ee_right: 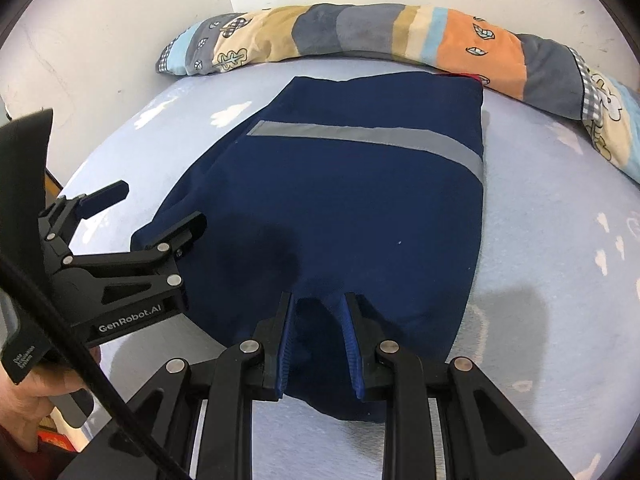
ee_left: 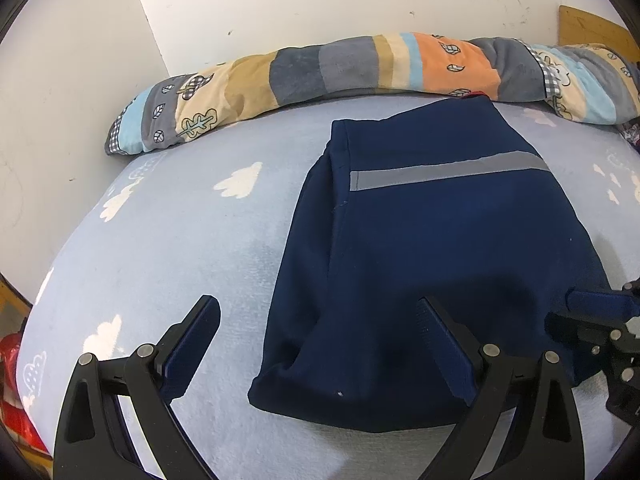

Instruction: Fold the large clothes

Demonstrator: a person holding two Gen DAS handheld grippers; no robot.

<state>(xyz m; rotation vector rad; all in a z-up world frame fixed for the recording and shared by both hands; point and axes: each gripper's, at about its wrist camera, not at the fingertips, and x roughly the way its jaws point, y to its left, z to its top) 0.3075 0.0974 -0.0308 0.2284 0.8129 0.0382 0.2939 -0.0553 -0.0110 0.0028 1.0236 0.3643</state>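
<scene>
A navy garment (ee_left: 432, 248) with a grey reflective stripe lies folded flat on the bed; it also shows in the right wrist view (ee_right: 360, 208). My left gripper (ee_left: 320, 316) is open wide above the garment's near left corner, holding nothing; it shows from the side in the right wrist view (ee_right: 160, 208). My right gripper (ee_right: 318, 300) is partly open over the garment's near edge, with cloth visible between its jaws but no clear pinch. It shows at the right edge of the left wrist view (ee_left: 600, 320).
The bed has a light blue sheet with white clouds (ee_left: 180, 248). A rolled patchwork blanket (ee_left: 360, 68) lies along the white wall behind the garment, also in the right wrist view (ee_right: 400, 32). A red object (ee_left: 8, 360) sits off the bed's left edge.
</scene>
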